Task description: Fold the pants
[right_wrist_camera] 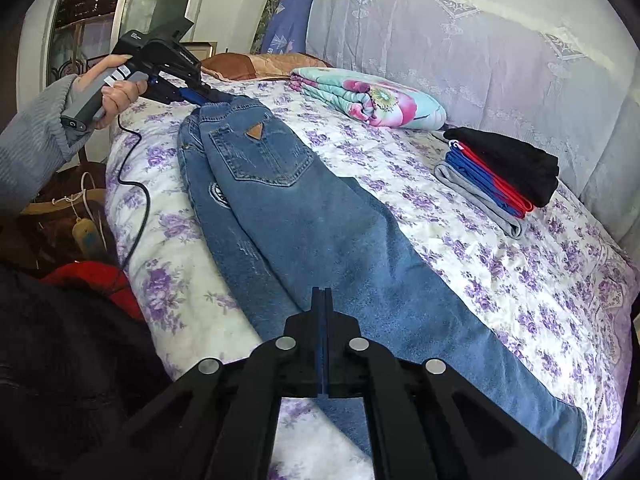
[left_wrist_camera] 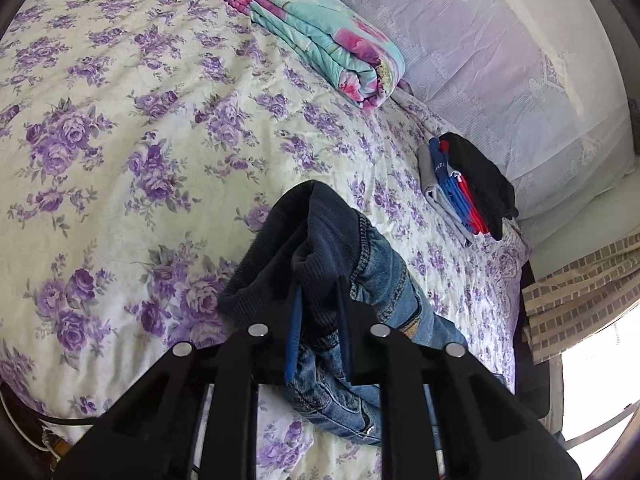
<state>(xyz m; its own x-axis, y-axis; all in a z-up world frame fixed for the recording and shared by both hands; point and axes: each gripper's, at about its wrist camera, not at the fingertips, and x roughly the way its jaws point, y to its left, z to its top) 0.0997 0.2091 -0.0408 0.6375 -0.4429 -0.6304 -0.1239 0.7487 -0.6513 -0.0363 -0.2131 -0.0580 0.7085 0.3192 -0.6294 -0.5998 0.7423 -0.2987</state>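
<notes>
Floral bedspread (right_wrist_camera: 500,264), lace headboard cover (right_wrist_camera: 460,40), daylight

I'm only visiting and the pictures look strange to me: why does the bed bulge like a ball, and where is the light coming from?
Left wrist view: a fisheye lens bows the bedspread outward; a blown-out white patch sits at the lower right edge; the left gripper is dark on the jeans. Right wrist view: same curving, black corners, soft even daylight; the right gripper is near-silhouette.

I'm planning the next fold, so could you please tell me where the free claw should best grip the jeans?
Grip the leg hem, coming from the foot end along the legs: the jeans lie flat and lengthwise on the bedspread, and the left claw holds the waistband.
</notes>
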